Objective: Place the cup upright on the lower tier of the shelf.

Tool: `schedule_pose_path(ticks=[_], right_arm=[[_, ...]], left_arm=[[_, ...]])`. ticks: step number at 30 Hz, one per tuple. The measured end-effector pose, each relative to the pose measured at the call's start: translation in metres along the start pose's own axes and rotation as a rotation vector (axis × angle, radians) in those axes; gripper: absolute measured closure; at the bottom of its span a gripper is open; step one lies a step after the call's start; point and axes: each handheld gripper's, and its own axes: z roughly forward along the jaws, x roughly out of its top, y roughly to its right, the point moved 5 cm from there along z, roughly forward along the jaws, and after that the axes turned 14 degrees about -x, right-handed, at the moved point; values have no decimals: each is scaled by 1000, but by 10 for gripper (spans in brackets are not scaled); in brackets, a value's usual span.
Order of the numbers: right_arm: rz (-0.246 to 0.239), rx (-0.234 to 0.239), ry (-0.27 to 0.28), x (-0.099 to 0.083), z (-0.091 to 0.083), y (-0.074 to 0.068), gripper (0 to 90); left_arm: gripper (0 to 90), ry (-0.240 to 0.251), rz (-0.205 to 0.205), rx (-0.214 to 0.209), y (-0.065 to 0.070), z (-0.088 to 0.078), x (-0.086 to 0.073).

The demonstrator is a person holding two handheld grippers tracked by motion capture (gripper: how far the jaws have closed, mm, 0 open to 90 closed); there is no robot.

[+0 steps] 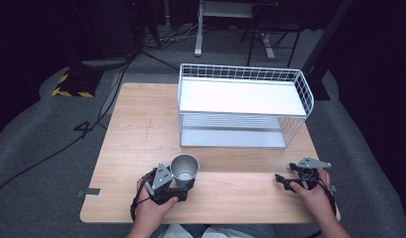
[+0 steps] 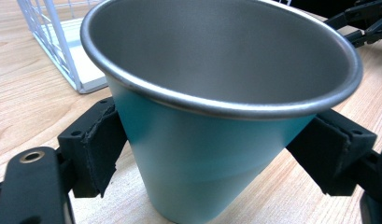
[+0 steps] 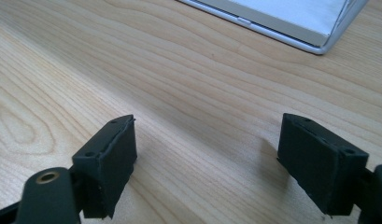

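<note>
Left gripper view looks along two black padded jaws that press on opposite sides of a tapered metal cup with a pale blue outer wall and a bare steel interior (image 2: 212, 154), gripping it low on the body, well below the rolled rim. The cup stands upright on the light wooden tabletop (image 2: 25, 84), mouth up and empty as far as can be seen. It looks light and rigid, with a smooth, likely slippery coating; because the wall narrows toward the base, a hold on the body could slide downward, so a firm, level squeeze around mid-height seems safest. In the high view, the left gripper (image 1: 176, 187) sits near the front edge of the tabletop, with the person's left hand (image 1: 153, 210) behind it. The right gripper (image 1: 286, 181), held in the right hand (image 1: 314, 196), rests well apart to the right, its jaws spread wide over bare wood and holding nothing. Beyond both, a white two-tier wire rack with flat white shelves (image 1: 242, 106) stands toward the far side, both shelves bare.
</note>
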Motion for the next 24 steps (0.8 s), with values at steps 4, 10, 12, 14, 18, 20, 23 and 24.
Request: schedule_pose_path(ticks=[4,10,12,14,18,20,23,24], right_arm=[[0,0,0,0,0,0,198],[0,0,0,0,0,0,198],[1,-1,0,0,0,0,197],[0,0,-1,0,0,0,197],[1,-2,0,0,0,0,197],[1,-5,-1,0,0,0,197],[1,-5,-1,0,0,0,196],[1,-5,-1,0,0,0,196]], left_arm=[[166,1,3,-10,3,1,2],[167,14,19,-9,8,2,17],[167,17,19,-10,8,3,23],[167,20,10,-13,8,6,30],[167,26,4,-12,7,11,40],[167,30,12,-12,6,15,51],[167,37,17,-11,4,17,60],[166,40,21,-11,3,18,64]])
